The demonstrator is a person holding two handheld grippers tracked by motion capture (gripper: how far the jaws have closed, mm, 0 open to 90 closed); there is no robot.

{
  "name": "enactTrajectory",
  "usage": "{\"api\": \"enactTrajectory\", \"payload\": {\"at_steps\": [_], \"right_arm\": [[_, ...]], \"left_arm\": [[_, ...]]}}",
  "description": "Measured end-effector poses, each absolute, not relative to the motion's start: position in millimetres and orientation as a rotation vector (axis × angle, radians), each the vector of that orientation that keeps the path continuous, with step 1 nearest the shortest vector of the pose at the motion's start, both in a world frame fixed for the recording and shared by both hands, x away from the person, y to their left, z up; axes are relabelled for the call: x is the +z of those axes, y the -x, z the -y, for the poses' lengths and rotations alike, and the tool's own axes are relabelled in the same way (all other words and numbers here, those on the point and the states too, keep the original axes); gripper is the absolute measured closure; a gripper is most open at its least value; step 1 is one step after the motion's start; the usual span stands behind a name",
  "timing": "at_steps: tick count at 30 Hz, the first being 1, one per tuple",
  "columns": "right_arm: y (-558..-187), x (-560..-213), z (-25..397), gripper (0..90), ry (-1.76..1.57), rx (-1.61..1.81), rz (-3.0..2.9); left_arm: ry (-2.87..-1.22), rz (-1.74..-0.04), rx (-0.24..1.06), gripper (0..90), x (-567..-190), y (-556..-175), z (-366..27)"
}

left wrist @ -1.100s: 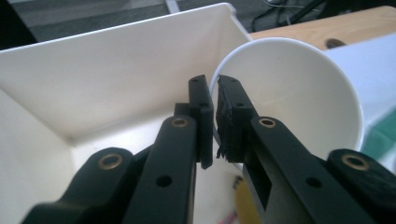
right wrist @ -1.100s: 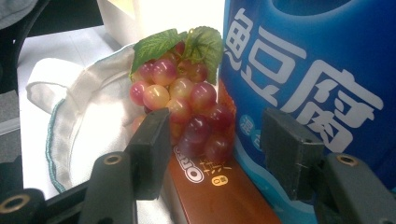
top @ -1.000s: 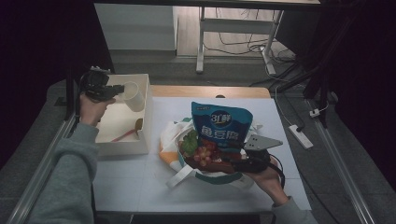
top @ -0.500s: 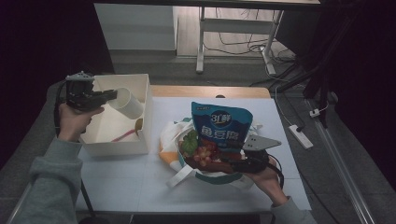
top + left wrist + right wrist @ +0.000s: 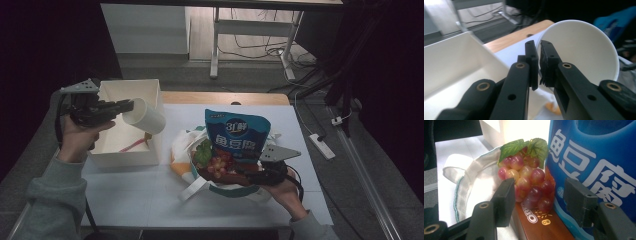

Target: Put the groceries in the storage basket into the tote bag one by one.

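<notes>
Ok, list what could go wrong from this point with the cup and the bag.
1. The left gripper pinches only the thin rim of the tilted white paper cup, held above the white box; the cup may crumple or slip.
2. The right gripper sits open around the grapes in the cloth bag, beside the upright blue packet, which might topple if nudged.

— What sort of place is this?

— A lab or test room set up for recording, not a home. The white-topped work table with a wooden far edge [image 5: 225, 97] stands on grey carpet.

— What else shows it?

— Black cables trailing across the floor [image 5: 260, 47], a white power strip [image 5: 321, 146], a metal-legged desk frame [image 5: 250, 35] behind, and dark surroundings.
</notes>
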State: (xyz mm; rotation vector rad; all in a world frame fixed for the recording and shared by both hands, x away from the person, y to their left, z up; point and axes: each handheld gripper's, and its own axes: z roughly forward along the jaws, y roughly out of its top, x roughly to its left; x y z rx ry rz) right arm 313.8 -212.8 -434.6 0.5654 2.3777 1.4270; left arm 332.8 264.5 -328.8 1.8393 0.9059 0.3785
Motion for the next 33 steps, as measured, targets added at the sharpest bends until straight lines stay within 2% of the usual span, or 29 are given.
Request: {"api": "enactTrajectory", "payload": {"at_steps": [6,18,28,33], "right_arm": [[-312.2,-431.7,211.8,40.7,-0.553,1.441,-2.372],[-299.0,-408.3,181.4,28.6,-0.421,1.482,-2.370],[-296.0,-385.7,146.4,18.9,-0.303,1.414,-2.358],[-300.4,-386.8,143.5,18.7,-0.320,1.336,-2.348]], "left_arm": [[-1.902,-0.801,0.298,84.7,-332.6,-330.0,-226.2],[-1.971,-0.663,0.162,84.7,-342.4,-329.8,-162.2],[-2.022,-0.587,0.111,84.6,-340.8,-333.1,-115.6],[-2.039,-0.567,0.080,84.6,-343.1,-336.5,-97.7]]}}
